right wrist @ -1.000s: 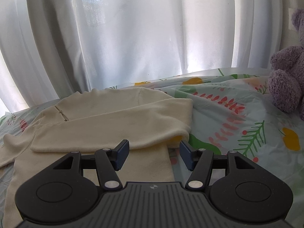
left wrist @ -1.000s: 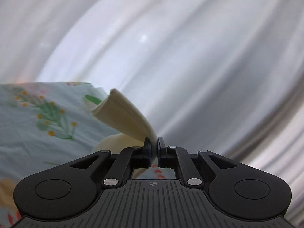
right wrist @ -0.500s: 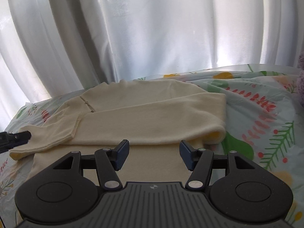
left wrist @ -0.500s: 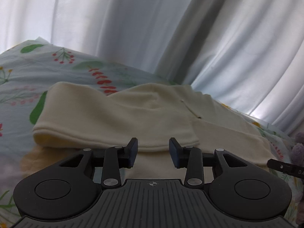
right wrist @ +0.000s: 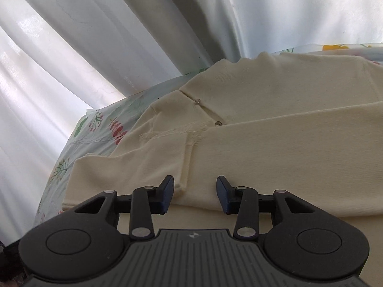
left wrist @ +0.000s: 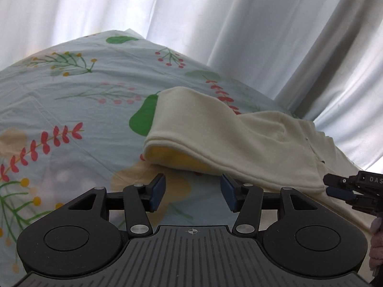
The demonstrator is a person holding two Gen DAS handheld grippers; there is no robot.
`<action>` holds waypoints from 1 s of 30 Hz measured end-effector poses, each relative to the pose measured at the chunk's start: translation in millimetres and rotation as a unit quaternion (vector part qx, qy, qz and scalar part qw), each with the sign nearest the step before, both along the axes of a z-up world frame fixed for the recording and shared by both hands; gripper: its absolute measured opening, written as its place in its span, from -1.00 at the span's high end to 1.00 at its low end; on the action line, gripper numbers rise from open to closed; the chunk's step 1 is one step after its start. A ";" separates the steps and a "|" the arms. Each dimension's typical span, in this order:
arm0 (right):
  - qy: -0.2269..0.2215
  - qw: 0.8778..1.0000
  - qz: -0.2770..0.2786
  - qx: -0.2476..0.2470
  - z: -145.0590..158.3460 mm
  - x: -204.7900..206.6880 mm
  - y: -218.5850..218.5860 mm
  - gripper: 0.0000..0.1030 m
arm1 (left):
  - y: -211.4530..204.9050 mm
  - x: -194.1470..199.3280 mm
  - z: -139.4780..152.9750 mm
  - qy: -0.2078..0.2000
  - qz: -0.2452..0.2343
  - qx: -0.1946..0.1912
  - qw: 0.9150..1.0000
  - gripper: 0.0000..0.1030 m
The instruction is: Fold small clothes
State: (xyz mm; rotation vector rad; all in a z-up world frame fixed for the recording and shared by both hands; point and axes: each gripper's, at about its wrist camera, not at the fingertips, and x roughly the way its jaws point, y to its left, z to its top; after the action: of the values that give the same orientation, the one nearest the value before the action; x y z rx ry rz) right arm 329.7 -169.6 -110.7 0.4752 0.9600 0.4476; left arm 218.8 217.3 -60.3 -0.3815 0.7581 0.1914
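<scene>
The left gripper (left wrist: pixel 192 195) tilts downward with its jaws opening; its blue pads (left wrist: pixel 158 192) stand apart and nothing sits between them. The right gripper (right wrist: pixel 194 195) also tilts downward, its jaws closing but with a clear gap between the blue pads (right wrist: pixel 167 193), which press on nothing. In the left wrist view the right gripper's tip (left wrist: pixel 344 186) reaches in from the right edge, with part of the person's hand (left wrist: pixel 377 241) just below it.

The cream sweater (right wrist: pixel 275 143) runs off the right edge; the sheet (left wrist: pixel 59 110) beneath it is hidden.
</scene>
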 end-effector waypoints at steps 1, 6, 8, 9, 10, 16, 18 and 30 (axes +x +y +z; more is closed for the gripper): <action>0.000 1.000 0.003 0.002 0.4 1.9 2.7 0.25 | -1.3 5.0 -3.4 -0.001 -0.001 0.004 1.000 -0.09; 0.016 1.000 0.018 0.008 -2.7 10.4 15.9 0.52 | 2.6 12.3 -11.0 0.005 0.013 0.005 1.000 -0.09; 0.011 1.000 0.019 -0.001 -2.5 11.1 19.5 0.70 | 4.5 13.7 -11.9 0.003 0.016 0.003 1.000 -0.09; 0.010 1.000 0.020 -0.003 -2.8 12.2 20.6 0.77 | 4.8 15.1 -11.9 0.004 0.015 0.005 1.000 -0.09; 0.010 1.000 0.020 -0.003 -3.4 14.3 22.0 0.83 | 4.5 16.5 -11.1 0.005 0.015 0.008 1.000 -0.09; -0.074 0.997 0.001 -0.037 29.9 1.5 10.8 0.89 | -2.8 25.7 -6.2 0.006 0.007 0.017 1.000 -0.09; -0.100 0.994 -0.018 -0.038 42.5 -6.3 -4.2 0.90 | -8.8 30.4 -3.0 0.000 0.001 0.027 1.000 -0.09; -0.053 0.989 -0.102 -0.088 24.5 -25.7 -103.0 0.92 | -53.9 61.8 -5.5 -0.004 -0.044 0.056 0.997 -0.15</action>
State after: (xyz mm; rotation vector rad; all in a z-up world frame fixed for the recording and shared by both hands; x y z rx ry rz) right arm 304.1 -272.6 -86.2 0.3818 0.8293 0.1986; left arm 280.7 163.4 -65.8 -0.2413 0.7510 0.1480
